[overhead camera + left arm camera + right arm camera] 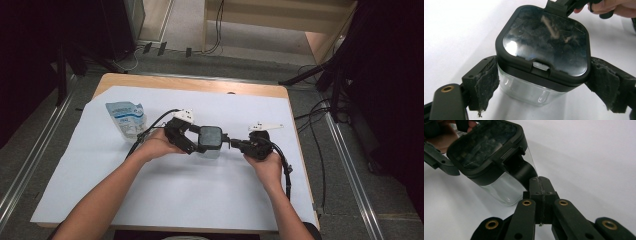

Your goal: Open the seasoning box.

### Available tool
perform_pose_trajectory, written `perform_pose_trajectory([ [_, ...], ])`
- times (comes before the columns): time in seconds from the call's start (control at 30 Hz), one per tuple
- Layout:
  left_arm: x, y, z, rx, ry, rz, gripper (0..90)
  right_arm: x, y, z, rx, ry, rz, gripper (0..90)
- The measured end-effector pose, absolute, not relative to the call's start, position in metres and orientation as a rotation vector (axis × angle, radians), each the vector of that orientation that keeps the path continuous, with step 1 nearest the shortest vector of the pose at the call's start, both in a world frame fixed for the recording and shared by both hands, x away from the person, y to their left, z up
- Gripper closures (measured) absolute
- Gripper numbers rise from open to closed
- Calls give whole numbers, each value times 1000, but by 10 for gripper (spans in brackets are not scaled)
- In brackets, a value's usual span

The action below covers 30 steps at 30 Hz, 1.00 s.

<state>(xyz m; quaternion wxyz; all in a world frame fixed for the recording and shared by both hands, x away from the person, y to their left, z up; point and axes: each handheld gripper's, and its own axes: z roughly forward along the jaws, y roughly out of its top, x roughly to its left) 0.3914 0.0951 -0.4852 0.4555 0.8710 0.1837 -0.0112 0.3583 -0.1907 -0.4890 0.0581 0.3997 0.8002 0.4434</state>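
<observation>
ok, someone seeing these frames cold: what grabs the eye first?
The clear container with a black lid, held mid-table between both grippers. The left gripper clamps the clear body from both sides with its padded jaws; the right gripper, jaws shut, pinches a black tab at the lid's edge. Next comes the blue-and-white pouch lying on the white sheet to the far left.

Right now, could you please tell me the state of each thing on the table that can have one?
Container: clear, empty, tilted.
Lid: black, closed on the container.
Pouch: lying flat on the white sheet, apart.
Left gripper: clamped on the container's sides.
Right gripper: shut on the lid's tab.
</observation>
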Motion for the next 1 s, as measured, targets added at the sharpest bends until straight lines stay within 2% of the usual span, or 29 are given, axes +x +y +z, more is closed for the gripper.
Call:
perform_pose_trajectory([
  [0.77,389,99,-465,2170,442,-3,178,358,-191,-489,1213,2430,1343,900],
  [0.87,388,103,-459,2150,431,-3,219,358,-191,-489,1212,2431,1343,900],
  [0.93,389,107,-456,2134,434,-15,300,358,-191,-489,1212,2431,1348,900],
  [1.0,390,108,-456,2126,432,-19,330,358,-191,-489,1212,2430,1349,900],
])
